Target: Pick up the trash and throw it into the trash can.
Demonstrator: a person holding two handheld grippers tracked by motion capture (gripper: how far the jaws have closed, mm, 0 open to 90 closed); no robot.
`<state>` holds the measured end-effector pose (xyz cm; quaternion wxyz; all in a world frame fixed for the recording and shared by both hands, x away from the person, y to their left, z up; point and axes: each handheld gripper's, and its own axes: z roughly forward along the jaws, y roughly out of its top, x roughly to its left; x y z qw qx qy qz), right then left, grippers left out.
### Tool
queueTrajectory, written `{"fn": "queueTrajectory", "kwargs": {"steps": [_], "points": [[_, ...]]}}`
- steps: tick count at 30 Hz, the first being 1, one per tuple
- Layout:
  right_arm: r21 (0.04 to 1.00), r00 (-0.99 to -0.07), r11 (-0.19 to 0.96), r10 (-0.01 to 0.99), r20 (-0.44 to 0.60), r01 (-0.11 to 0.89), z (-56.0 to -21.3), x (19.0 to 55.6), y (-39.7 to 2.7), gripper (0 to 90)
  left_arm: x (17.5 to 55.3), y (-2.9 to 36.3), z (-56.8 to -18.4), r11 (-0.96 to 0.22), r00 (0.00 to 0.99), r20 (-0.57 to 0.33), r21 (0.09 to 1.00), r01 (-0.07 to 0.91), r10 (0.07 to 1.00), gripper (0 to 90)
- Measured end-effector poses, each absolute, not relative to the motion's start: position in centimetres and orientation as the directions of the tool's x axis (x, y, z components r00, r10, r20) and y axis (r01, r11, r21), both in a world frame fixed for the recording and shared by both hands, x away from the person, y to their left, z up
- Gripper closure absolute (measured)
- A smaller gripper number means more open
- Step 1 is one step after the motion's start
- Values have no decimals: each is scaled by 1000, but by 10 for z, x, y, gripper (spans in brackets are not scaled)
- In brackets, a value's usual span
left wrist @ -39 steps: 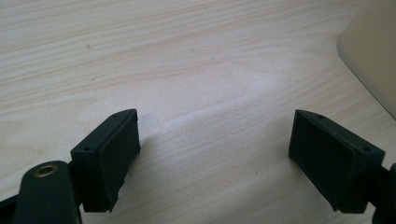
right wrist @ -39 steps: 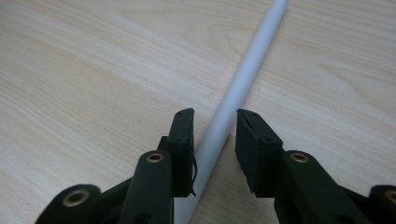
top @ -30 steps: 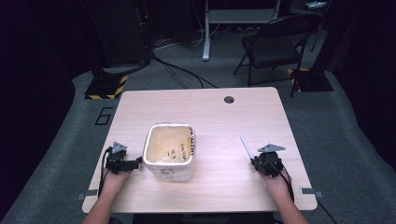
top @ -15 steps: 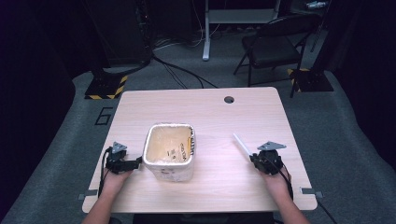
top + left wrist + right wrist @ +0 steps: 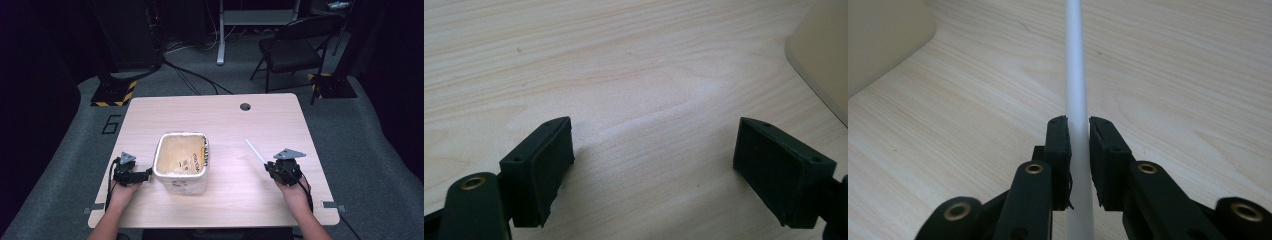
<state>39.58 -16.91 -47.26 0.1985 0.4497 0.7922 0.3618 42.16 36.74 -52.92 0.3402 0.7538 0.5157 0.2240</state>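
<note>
A white plastic straw (image 5: 255,150) (image 5: 1075,75) sticks out up and to the left from my right gripper (image 5: 274,165) (image 5: 1078,131), whose jaws are shut on it, low over the table's right side. A cream bin (image 5: 181,162) lined with a bag stands at the table's middle left; its side shows as a pale curve (image 5: 824,55) (image 5: 883,40). My left gripper (image 5: 148,173) (image 5: 654,165) rests on the table just left of the bin, jaws wide open with only bare wood between them.
The light wooden table (image 5: 220,120) has a round cable hole (image 5: 245,106) near its far edge. A folding chair (image 5: 295,50) and cables lie on the floor beyond the table. A yellow-black striped base (image 5: 114,93) stands at the far left.
The right gripper has turned a little, swinging the straw's free end leftward toward the bin. The left gripper has stayed still.
</note>
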Motion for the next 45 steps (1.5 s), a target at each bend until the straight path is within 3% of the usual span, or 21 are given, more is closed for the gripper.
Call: {"fn": "queueTrajectory", "kwargs": {"steps": [45], "points": [[842, -689, 358, 724, 23, 404, -384, 390, -113, 789, 422, 367, -529, -238, 372, -15, 744, 625, 928, 160]]}}
